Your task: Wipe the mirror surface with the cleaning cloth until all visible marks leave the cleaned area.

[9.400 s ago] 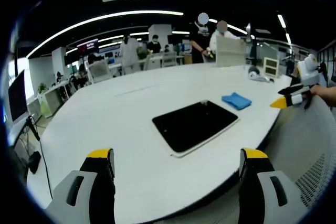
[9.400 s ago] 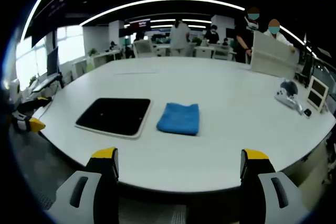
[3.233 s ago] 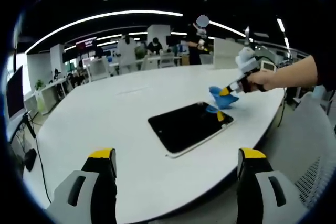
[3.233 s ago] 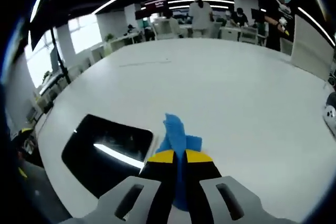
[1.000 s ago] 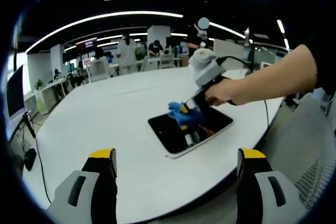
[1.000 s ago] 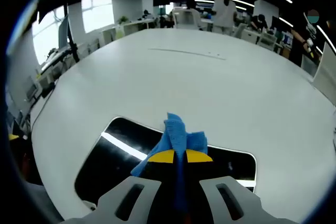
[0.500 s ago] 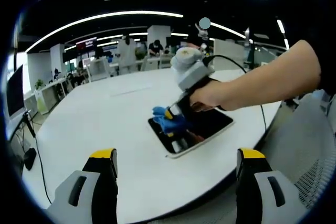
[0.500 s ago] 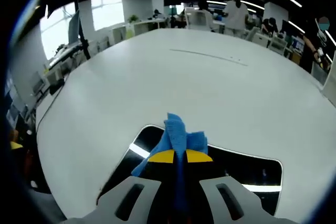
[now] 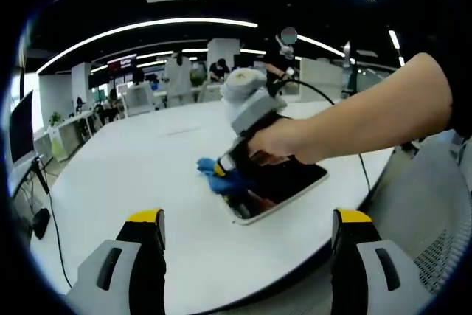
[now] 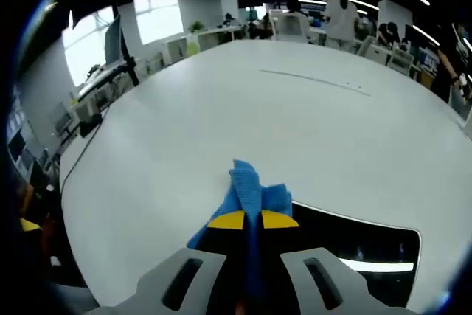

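Left claw [image 9: 244,235]: low in the left gripper view, jaws wide apart, gripping nothing, hanging off the near edge of the table [image 9: 147,175].
Right claw [image 10: 246,220]: jaws pinched tight on the cleaning cloth [image 10: 249,189], seen from behind in the right gripper view; seen from the side in the left gripper view at [image 9: 221,170], held by a hand [image 9: 276,142] with the forearm reaching in from the right.
Cleaning cloth: blue, bunched, sticking up past the yellow jaw tips; in the left gripper view [image 9: 216,178] pressed down at the mirror's left end.
Mirror [image 9: 287,182]: dark, white-rimmed, lying flat near the table's near edge; in the right gripper view [image 10: 354,245] stretching right of the claw, with a bright ceiling-light streak reflected in it. Marks on the glass: cannot tell.
Edges and room: bare white table top beyond and to the left of the mirror; table edge curving close on the near side.
In the way: hand and forearm covering the mirror's middle in the left gripper view.
Far: desks, chairs and standing people [image 10: 344,16] past the table; long ceiling light strips [image 9: 140,27].
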The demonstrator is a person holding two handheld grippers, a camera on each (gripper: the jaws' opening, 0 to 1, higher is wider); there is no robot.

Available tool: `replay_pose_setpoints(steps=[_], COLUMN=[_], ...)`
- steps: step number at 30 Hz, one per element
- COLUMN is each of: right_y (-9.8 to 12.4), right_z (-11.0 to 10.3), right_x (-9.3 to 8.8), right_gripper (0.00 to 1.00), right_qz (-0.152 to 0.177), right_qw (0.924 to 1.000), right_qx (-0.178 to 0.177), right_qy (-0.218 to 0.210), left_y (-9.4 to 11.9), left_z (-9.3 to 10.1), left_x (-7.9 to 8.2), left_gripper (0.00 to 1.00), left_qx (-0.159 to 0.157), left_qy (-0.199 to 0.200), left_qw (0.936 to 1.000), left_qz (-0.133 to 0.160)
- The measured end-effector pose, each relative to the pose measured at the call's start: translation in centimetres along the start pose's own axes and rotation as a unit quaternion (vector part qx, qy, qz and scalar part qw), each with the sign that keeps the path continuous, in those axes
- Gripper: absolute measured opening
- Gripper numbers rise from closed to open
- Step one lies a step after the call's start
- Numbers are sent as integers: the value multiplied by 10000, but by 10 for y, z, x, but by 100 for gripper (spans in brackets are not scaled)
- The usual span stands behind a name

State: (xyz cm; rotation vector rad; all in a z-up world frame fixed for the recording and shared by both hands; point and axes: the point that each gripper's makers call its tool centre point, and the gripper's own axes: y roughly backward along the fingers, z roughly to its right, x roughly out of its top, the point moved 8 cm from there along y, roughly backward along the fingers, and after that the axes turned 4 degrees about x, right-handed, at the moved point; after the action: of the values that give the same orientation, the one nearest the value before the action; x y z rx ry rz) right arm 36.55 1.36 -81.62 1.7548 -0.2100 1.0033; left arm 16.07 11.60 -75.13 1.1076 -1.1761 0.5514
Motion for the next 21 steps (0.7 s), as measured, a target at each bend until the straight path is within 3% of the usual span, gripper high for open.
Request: replay_pose_setpoints(steps=[11,21], right_y=[9,22], right_z=[-8,-18], right_x=[-6,-19], right_gripper=[0,0], right_qz=[-46,-14], right_qw=[9989,9983], right_qx=[165,338], right_qy=[442,475], left_y=[0,1], left_z=[-1,-3], left_x=[0,1], left_gripper=[94,96], left_qx=[31,73], left_qy=[-8,-29], left_qw=[10000,9999], left_qz=[34,86])
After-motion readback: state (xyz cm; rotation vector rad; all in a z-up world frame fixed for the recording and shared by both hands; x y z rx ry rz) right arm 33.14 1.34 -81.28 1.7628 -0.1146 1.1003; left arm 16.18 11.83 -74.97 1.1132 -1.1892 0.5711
